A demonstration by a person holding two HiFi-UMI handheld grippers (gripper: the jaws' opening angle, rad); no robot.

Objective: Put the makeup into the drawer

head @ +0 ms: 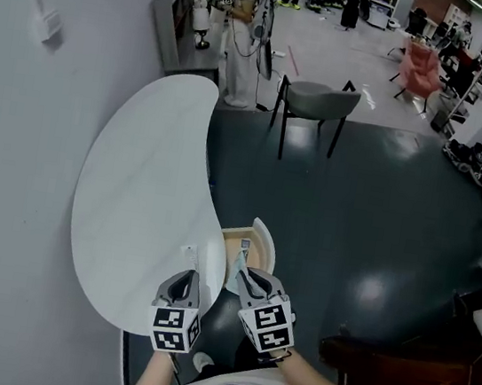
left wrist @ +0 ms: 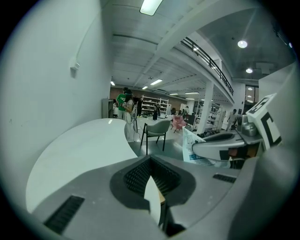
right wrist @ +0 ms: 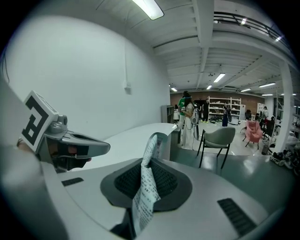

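One flat makeup packet [right wrist: 144, 197], pale and covered in small print, stands upright between the jaws of our right tool [right wrist: 151, 163], which are clamped on it; its top edge curls above the fingertips and its lower part runs down between the pads; in the left gripper view we see the same packet [left wrist: 193, 149] sticking out of that tool, off to the right. Our left tool [left wrist: 150, 160] has its jaws together at the tips; a pale sliver shows in the slot behind them, and we cannot tell what it is. In the head view we hold the two tools side by side, close to our chest; the left tool [head: 183, 279] lies over the edge of the white curved table [head: 135, 180]; the right tool [head: 241, 275] points at the open drawer [head: 263, 240], whose tan inside shows beside the table's rim. Beyond stands a grey chair [head: 319, 100] on the dark floor [head: 371, 224]; people [head: 242, 35] stand far off.
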